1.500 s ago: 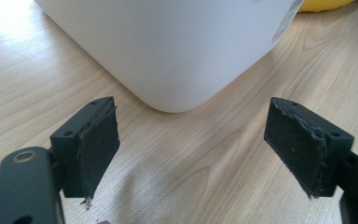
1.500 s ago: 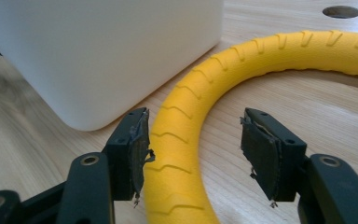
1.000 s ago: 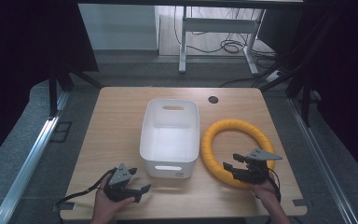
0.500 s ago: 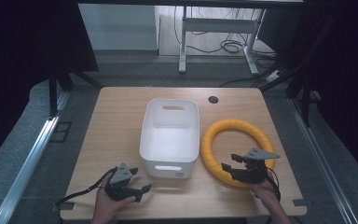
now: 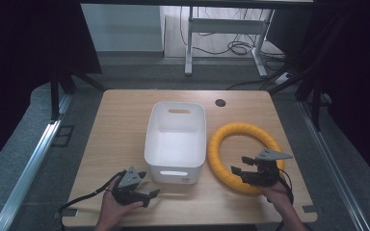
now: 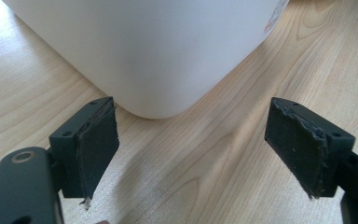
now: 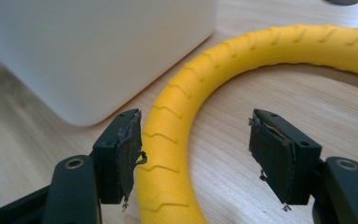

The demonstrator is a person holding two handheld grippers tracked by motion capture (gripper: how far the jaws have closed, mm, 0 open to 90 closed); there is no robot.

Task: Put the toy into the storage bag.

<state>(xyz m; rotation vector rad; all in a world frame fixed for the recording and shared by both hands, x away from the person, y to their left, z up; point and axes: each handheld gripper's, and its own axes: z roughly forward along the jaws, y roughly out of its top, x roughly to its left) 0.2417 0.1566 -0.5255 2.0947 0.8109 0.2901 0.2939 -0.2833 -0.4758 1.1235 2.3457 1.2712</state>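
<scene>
The work in hand looks like getting the yellow ring [image 5: 244, 156] into the white bin [image 5: 176, 142], and it is judged to be barely begun. The ring lies flat on the bench [image 5: 120, 120], just to the right of the bin and near or touching the bin's right wall (the high view cannot settle which). The bin stands upright in the middle of the bench and is empty as far as its floor shows.

The right tongs [image 5: 241, 173] are at the ring's near arc, on the side of the ring away from the bin's far end. In the right gripper view the right tongs [image 7: 198, 154] are released, their jaws spread wide: one pad sits just outside the ring's tube [image 7: 172, 154], very close to it or grazing it, while the other stands apart over the bare wood inside the hoop. So the tube is straddled but not yet pinched.

The left tongs [image 5: 147, 195] rest in front of the bin's near left corner. In the left gripper view the left tongs [image 6: 193, 144] are also released, holding nothing, with the bin's rounded corner [image 6: 154, 60] just ahead of them and bare wood between the pads.

What is left, by this reading: close on the tube, lift the ring, carry it over the bin's rim and lower it in. The ring looks wider than the bin's opening, so it may need tilting or bending to fit.
</scene>
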